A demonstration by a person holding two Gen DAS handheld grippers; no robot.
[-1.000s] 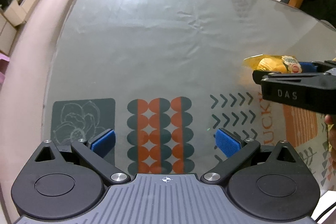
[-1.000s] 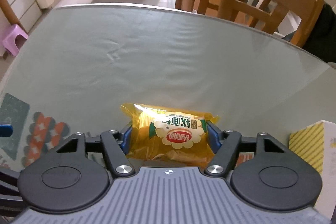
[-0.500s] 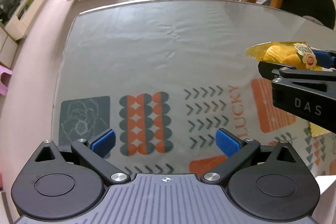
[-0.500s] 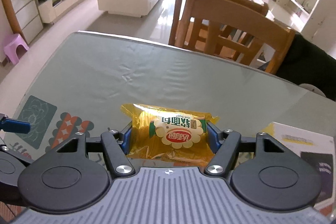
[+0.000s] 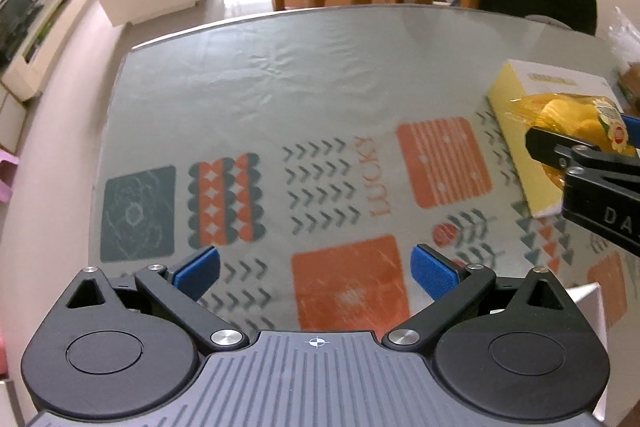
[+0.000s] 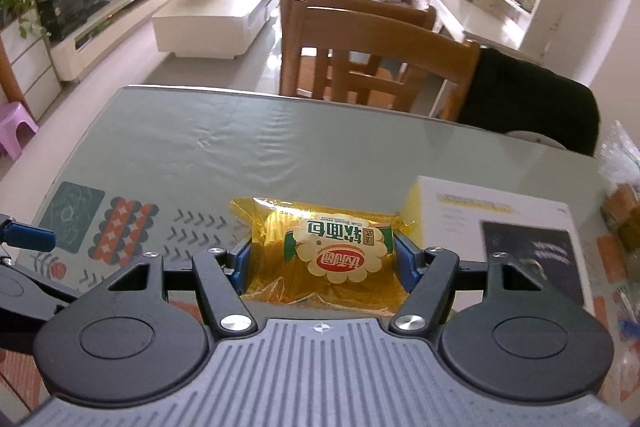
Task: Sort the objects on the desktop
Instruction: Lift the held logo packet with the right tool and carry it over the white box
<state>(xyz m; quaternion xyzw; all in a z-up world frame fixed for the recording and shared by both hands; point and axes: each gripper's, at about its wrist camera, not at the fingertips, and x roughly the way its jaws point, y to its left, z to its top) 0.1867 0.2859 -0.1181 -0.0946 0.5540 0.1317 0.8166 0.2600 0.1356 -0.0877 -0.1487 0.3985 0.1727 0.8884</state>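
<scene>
- Right gripper is clamping a yellow snack pack between its blue pads, holding it in the air above the table, near the box.
- Left gripper is hanging over the patterned mat with its jaws spread wide and nothing between them.
- Sorting is looking only partly done: the pack is lifted but not yet set down anywhere, and more bagged items are lying at the table's right edge, too blurred to identify.
- Pack's label is showing Chinese characters, upside down in the right wrist view; I cannot read the small print.
- Mat is reading "LUCKY"; the right gripper's body is showing "DA" in the left view.
</scene>
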